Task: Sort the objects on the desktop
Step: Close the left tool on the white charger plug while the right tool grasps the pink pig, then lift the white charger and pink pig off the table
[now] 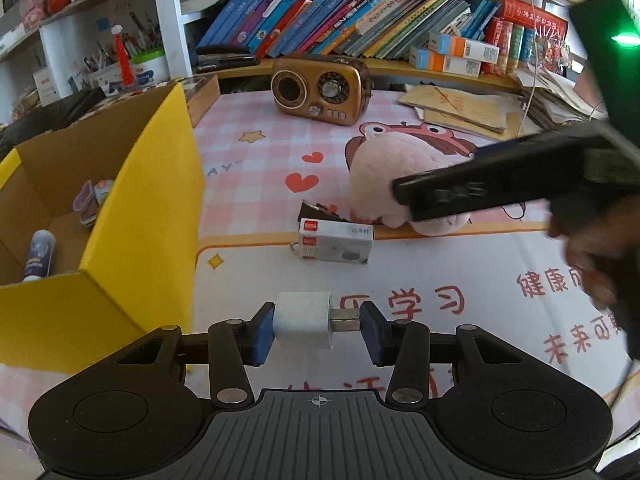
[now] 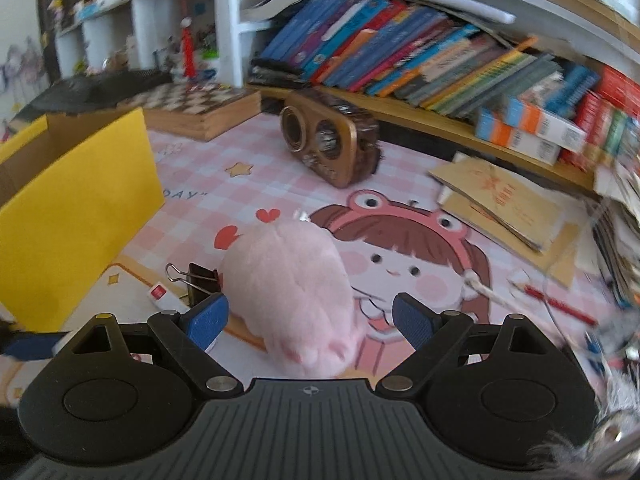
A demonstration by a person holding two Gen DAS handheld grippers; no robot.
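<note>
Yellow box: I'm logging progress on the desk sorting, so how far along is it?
Done: the yellow box already holds a small bottle and a purple item. In hand: the left gripper is shut on a white plug adapter; the open right gripper straddles the pink plush. Left: the staple box and binder clip.

white shelving (image 1: 172, 20) behind, cluttered. wooden shelf (image 1: 400, 66) packed with leaning books (image 1: 320, 12). surface (image 1: 260, 152) under pink checked cartoon mat; bright daylight.
</note>
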